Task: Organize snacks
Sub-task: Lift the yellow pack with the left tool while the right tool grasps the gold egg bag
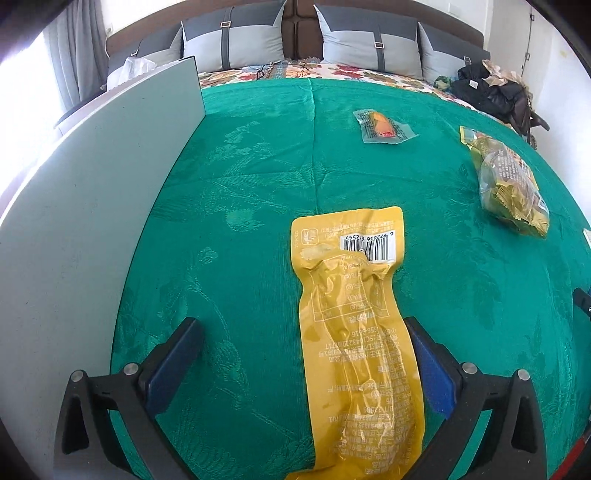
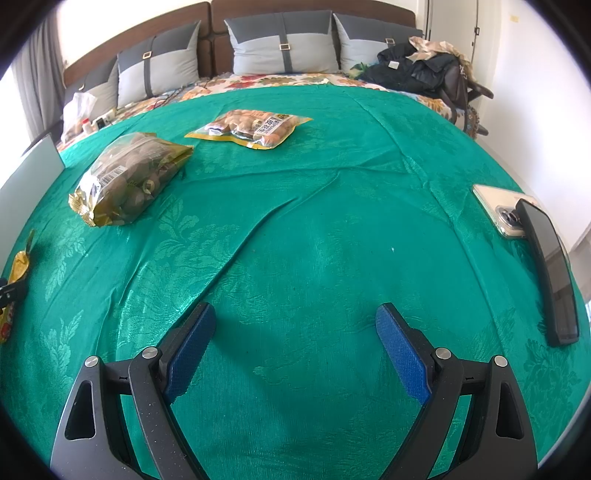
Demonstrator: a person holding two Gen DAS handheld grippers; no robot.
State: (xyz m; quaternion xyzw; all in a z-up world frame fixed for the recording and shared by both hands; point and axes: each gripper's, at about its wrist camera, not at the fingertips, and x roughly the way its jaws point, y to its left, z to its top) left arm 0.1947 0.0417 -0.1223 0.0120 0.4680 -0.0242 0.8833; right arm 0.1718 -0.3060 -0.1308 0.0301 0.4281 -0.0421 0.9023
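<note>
1. A green patterned bedspread (image 2: 332,229) covers the bed and fills most of both views; it is creased, with one long fold running diagonally through the middle of the right wrist view.
2. At the top of both frames stand grey pillows (image 2: 282,42) against a brown headboard (image 2: 207,11), with a strip of floral sheet (image 2: 280,79) below them.
3. A dark pile of clothes (image 2: 413,70) lies in the upper right, and a pale flat board (image 1: 74,221) takes up the left side of the left wrist view.
4. The left tongs (image 1: 306,354) are wide open and grip nothing; a long yellow snack pouch (image 1: 354,325) lies flat between the fingers, close against the right one.
5. Farther up are a small clear packet (image 1: 384,127) with orange contents and a gold bag (image 1: 509,184) at the right edge.
6. The right tongs (image 2: 295,350) are also wide open and empty, over bare cloth.
7. In the upper left of that view lie a bag of nuts (image 2: 129,179) and a peanut bag (image 2: 251,127), apart.
8. Two phones (image 2: 506,212) lie at the right edge.
</note>
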